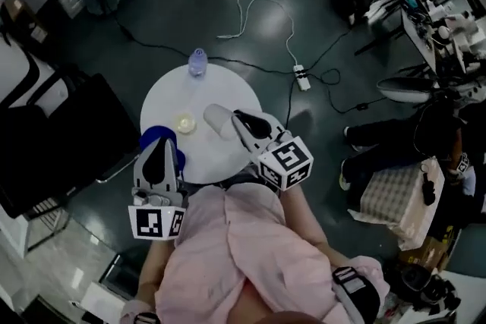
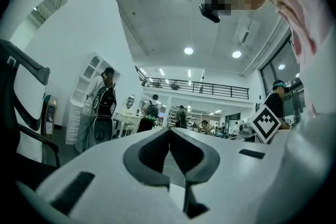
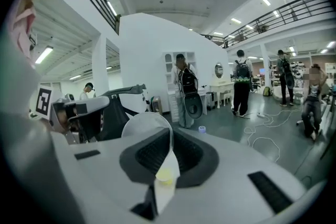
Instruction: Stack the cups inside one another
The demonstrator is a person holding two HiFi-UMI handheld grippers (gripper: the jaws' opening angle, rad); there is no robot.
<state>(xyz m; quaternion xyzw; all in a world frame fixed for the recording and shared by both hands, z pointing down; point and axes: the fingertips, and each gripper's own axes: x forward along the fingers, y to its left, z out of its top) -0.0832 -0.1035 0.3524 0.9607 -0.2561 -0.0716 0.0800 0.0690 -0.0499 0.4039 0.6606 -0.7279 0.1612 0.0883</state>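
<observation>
**Head view.** A round white table (image 1: 228,83) stands on a dark floor, with the person's pink shirt (image 1: 243,254) at the bottom of the frame. 4 containers are in view.

- (1) A white cup (image 1: 216,120) is near the table's middle, tilted on its side in the right gripper (image 1: 237,117). Whether it touches the tabletop cannot be told.
- (2) A small yellow cup (image 1: 185,122) stands upright on the table just left of the white cup.
- (3) A blue cup (image 1: 149,140) is at the table's near-left edge, partly covered by the left gripper (image 1: 165,143).
- (4) A clear bluish container (image 1: 197,62) stands at the far edge, well apart from the others. Whether it is a cup or a bottle cannot be told.

A white cable and a power strip (image 1: 301,77) lie on the floor beyond the table.

**Left gripper view.** The jaws of the left gripper (image 2: 169,131) meet at their tips with nothing between them. The blue cup does not show here.

**Right gripper view.** The jaws of the right gripper (image 3: 170,139) are pressed onto the thin wall of the white cup (image 3: 144,122), whose round mouth shows to the left of the jaws. The yellow cup (image 3: 164,176) shows low in the gap between the jaws, and the bluish container (image 3: 202,129) shows beyond them.
</observation>
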